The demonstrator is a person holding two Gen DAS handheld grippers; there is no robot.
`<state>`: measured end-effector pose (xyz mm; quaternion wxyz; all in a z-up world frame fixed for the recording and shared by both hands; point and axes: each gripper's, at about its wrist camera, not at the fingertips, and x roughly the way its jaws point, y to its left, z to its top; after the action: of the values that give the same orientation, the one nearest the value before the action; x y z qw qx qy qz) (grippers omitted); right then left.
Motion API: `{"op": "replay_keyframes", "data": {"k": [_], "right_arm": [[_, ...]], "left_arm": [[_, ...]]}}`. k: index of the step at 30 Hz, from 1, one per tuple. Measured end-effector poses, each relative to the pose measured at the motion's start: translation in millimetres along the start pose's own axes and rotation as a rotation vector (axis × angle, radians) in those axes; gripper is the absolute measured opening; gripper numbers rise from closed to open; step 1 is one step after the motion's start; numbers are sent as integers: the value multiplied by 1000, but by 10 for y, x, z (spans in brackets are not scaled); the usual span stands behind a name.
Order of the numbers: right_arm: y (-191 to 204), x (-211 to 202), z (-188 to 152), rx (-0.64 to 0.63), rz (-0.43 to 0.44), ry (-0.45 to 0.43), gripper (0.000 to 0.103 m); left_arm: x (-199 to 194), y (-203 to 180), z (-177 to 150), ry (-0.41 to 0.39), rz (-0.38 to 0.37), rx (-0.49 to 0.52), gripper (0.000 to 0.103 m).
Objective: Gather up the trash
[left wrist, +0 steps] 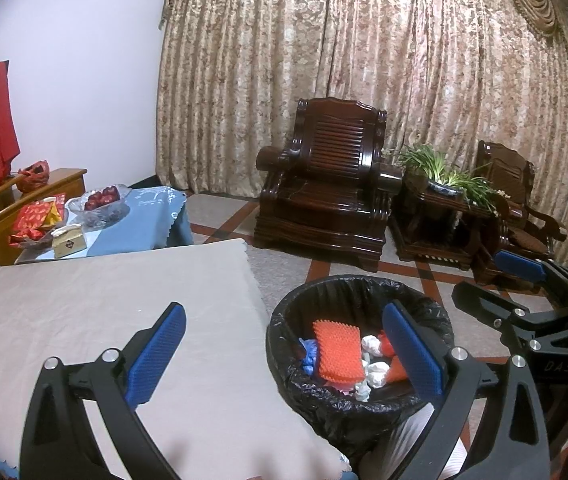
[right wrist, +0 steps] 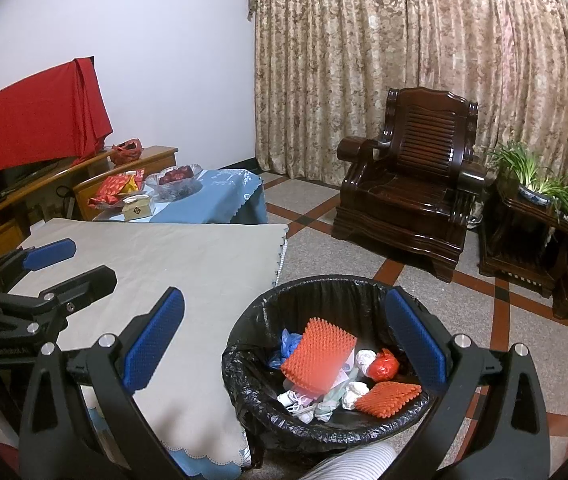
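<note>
Two handheld grippers are hovering over a round trash bin (right wrist: 324, 360) lined w/ a crinkly black plastic bag (right wrist: 244, 396); all places below are given relative to that bin.

The left gripper (left wrist: 284, 344) is holding its blue ribbed pads wide apart, nothing between them. One pad is sitting over the table left of the bin, the other over the bin's mouth. The right gripper (right wrist: 284, 340) is doing likewise: fingers spread, empty, straddling the bin's left rim.

Inside the bin: a large orange spiky foam sheet (right wrist: 318, 356) leaning on the pile, a smaller orange spiky piece (right wrist: 388, 398) toward the near-right rim, crumpled white paper wads (right wrist: 354, 392), a scrunched blue plastic film (right wrist: 288, 346) at the left wall, a shiny red wrapper ball (right wrist: 382, 364) at the right.

Judgement: all of it looks very light and soft. Foam should compress and spring back, so pinch an edge. Paper wads crush easily; take them across the middle. Film is likely slippery; grab a bunched fold.

Left of the bin, a table under a matte grey-beige cloth (right wrist: 188, 272) is showing no loose trash. Beyond the bin, glossy dark carved wooden armchair (right wrist: 408, 196) and patterned curtains (right wrist: 424, 60).
</note>
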<state>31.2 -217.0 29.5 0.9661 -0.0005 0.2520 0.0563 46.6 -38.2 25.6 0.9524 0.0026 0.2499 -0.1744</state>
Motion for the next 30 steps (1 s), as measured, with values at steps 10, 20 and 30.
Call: {"op": "replay_keyframes", "data": {"k": [10,20,30], "right_arm": [[10,2,2,1,0,0,98],[23,9,1,-1,1,0,98],[25,8,7,-2,0,1,98]], "left_arm": [[0,8,2,1,-1,1,97],[-5,15,-1,2,3,0,97],[-3,37,-3,4,4,-1,97]]}}
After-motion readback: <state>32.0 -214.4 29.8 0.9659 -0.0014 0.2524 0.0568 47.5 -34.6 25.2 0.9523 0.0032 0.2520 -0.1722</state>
